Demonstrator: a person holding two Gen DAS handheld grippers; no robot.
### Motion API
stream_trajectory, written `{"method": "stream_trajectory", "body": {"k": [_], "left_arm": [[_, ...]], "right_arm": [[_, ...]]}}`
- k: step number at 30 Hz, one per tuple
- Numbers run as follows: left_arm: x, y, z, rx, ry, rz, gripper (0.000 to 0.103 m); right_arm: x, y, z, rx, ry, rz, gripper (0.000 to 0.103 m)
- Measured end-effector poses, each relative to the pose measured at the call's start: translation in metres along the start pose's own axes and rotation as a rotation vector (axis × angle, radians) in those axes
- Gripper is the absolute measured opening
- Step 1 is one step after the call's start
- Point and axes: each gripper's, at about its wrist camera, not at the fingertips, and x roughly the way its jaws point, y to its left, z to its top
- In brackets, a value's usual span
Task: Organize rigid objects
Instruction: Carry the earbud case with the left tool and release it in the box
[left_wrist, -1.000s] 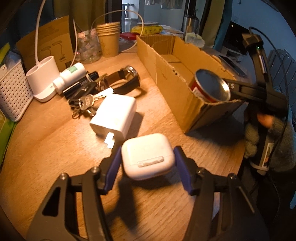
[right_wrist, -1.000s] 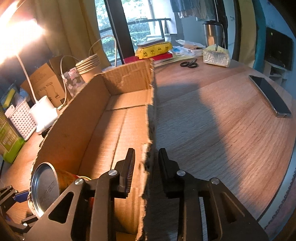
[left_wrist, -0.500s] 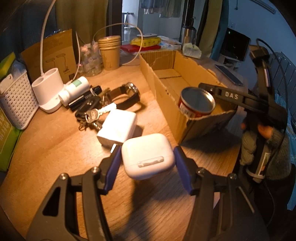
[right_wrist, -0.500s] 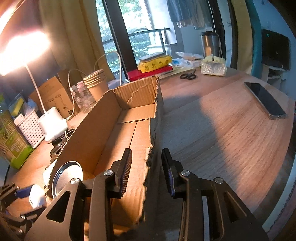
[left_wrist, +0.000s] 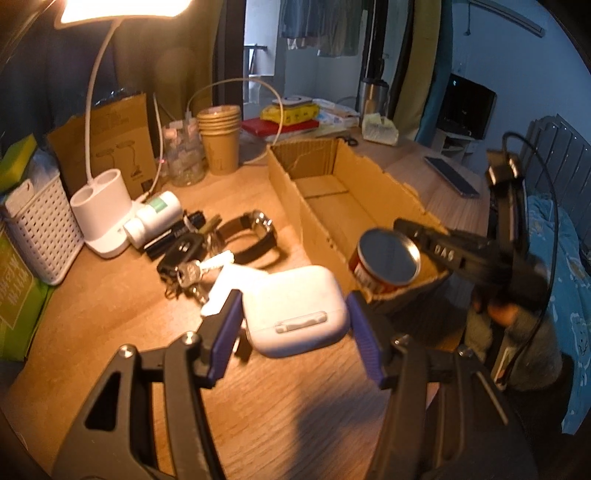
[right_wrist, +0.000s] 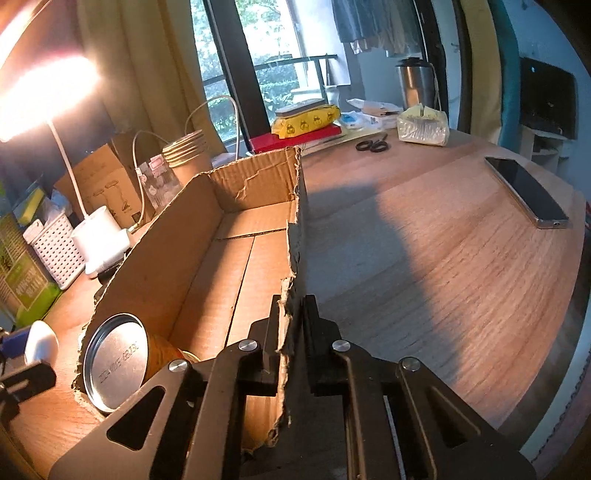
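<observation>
Left claw (left_wrist: 293, 326) clenched on white earbud case (left_wrist: 295, 308) — case now lifted off table (left_wrist: 110, 314), higher and nearer cardboard box (left_wrist: 373, 192) than a second ago, covering white charger (left_wrist: 221, 291) it earlier sat beside. Right claw (right_wrist: 291, 328) pinched shut on box's torn right wall (right_wrist: 295, 236), grip unchanged. Tin can (right_wrist: 114, 362) on its side in box's near end, as before. Keys (left_wrist: 192, 273), watch (left_wrist: 251, 236) unmoved on table
</observation>
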Motion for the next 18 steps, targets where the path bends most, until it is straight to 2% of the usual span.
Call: {"method": "stream_trajectory", "body": {"k": [9, 18], "left_arm": [[0.008, -0.014, 0.025, 0.025, -0.043, -0.020, 0.058], [0.029, -0.021, 0.047, 0.037, -0.031, -0.033, 0.058]], "right_arm": [[0.003, 0.003, 0.000, -0.008, -0.010, -0.012, 0.010], [0.006, 0.004, 0.001, -0.010, -0.009, -0.014, 0.010]]}}
